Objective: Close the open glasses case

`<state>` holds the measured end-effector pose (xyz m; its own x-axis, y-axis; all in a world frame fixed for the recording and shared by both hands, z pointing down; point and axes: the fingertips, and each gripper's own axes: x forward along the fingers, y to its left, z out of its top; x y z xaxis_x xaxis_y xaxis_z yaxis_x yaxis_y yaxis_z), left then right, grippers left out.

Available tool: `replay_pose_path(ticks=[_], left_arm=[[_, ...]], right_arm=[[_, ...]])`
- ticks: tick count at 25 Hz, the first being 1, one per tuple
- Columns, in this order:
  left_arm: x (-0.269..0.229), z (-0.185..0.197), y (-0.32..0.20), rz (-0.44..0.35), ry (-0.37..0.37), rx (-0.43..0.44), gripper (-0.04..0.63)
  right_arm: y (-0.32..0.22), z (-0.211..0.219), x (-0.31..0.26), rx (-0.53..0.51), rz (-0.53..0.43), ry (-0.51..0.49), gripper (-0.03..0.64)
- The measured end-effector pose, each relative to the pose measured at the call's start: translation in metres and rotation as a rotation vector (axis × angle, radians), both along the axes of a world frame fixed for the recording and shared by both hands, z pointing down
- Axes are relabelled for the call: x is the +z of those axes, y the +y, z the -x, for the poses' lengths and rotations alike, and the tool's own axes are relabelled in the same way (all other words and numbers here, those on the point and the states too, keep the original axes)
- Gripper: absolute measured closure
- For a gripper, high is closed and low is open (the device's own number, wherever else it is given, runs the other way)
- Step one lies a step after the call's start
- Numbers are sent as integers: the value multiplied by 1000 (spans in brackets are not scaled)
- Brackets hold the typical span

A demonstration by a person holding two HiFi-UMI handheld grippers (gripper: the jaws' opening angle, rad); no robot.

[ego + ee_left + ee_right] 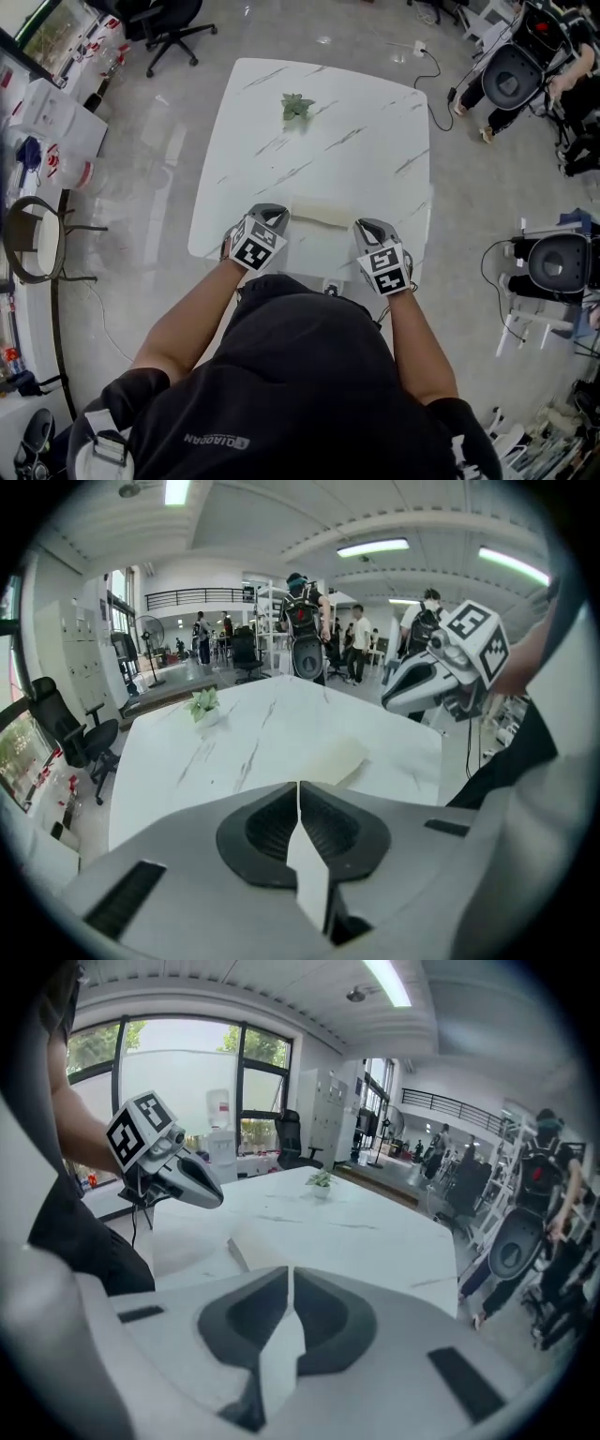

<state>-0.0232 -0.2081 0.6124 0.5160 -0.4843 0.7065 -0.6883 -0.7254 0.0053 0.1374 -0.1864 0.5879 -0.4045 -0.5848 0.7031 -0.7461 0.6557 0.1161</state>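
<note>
The glasses case [321,212] is being shown only as a pale, blurred slab; whether its lid is up cannot be told. It is lying near the table's [319,112] near edge, long axis running left to right, between the left gripper [271,217] and right gripper [367,228]. Both are being held with jaws pressed together, empty.

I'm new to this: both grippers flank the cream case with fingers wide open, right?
No: the left gripper and the right gripper both have their fingers shut and empty, as each gripper view shows. They do flank the cream case.
</note>
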Motion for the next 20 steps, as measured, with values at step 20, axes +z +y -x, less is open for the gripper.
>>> replay_pose_path(ticks=[20], left_arm=[[-184, -29, -6, -246, 332, 6, 591]], right_arm=[[-5, 16, -164, 111, -210, -462, 611]])
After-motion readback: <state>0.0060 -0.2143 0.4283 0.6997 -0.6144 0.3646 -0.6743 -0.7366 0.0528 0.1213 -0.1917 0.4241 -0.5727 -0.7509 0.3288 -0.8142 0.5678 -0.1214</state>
